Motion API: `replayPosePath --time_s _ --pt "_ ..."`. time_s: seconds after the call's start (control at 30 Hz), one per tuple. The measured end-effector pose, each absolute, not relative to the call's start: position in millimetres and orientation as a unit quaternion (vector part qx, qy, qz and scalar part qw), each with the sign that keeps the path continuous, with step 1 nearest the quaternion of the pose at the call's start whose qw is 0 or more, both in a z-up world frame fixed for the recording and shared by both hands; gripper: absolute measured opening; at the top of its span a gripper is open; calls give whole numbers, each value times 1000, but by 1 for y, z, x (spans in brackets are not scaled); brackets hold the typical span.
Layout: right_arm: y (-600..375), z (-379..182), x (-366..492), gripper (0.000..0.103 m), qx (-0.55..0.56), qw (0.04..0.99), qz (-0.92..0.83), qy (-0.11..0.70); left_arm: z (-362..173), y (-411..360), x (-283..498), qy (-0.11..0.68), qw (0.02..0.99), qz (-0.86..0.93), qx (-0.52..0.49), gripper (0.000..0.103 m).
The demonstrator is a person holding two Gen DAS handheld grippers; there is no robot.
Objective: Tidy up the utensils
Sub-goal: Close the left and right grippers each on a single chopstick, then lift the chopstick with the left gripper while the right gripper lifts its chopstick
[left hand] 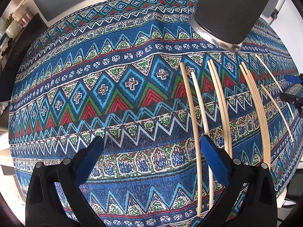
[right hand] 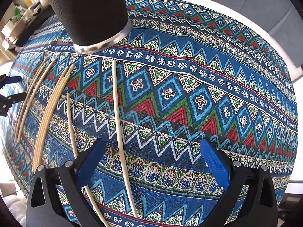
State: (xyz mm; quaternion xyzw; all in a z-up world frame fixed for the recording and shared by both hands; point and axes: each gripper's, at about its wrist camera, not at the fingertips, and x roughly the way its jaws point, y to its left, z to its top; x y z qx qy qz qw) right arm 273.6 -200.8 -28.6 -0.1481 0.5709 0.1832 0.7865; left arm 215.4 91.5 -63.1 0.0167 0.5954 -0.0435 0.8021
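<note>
Several pale wooden chopsticks lie loose on the patterned tablecloth [left hand: 113, 98]. In the left wrist view, one pair [left hand: 190, 104] runs under my right finger, another pair [left hand: 221, 104] lies beside it, and a cluster [left hand: 255, 104] sits further right. A black cylindrical holder [left hand: 231, 9] with a metal base stands behind them. My left gripper [left hand: 151, 143] is open above bare cloth, left of the chopsticks. In the right wrist view, my right gripper [right hand: 153, 145] is open, with one chopstick [right hand: 119, 123] lying between its fingers. Another chopstick [right hand: 71, 123] passes under the left finger. The holder [right hand: 85, 9] stands far left.
More chopsticks [right hand: 51, 109] fan out to the left in the right wrist view, with the left gripper [right hand: 13, 88] beyond them. The right gripper [left hand: 292, 88] shows at the left wrist view's right edge. The round table's white rim [right hand: 284, 43] borders the cloth.
</note>
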Motion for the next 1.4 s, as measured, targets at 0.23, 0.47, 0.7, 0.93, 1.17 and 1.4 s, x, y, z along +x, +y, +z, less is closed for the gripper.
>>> replayPosePath --time_s 0.23,0.47,0.7,0.93,1.17,1.4 --pt "-214 -10 255 11 -152 788 188 567 -48 102 195 570 819 -61 23 27" --pt "-243 -4 253 4 -156 799 159 559 -45 130 175 569 822 -39 18 6" --pt "-284 4 245 4 -103 813 150 554 -40 153 159 579 815 -11 0 5" --pt "-301 43 229 4 -68 837 181 512 -22 161 147 559 829 -6 -19 5" --pt "-299 78 209 5 -46 859 213 463 26 159 142 504 863 -1 -26 5" --pt "-285 98 200 5 -16 871 248 425 75 142 144 439 897 -26 -42 5"
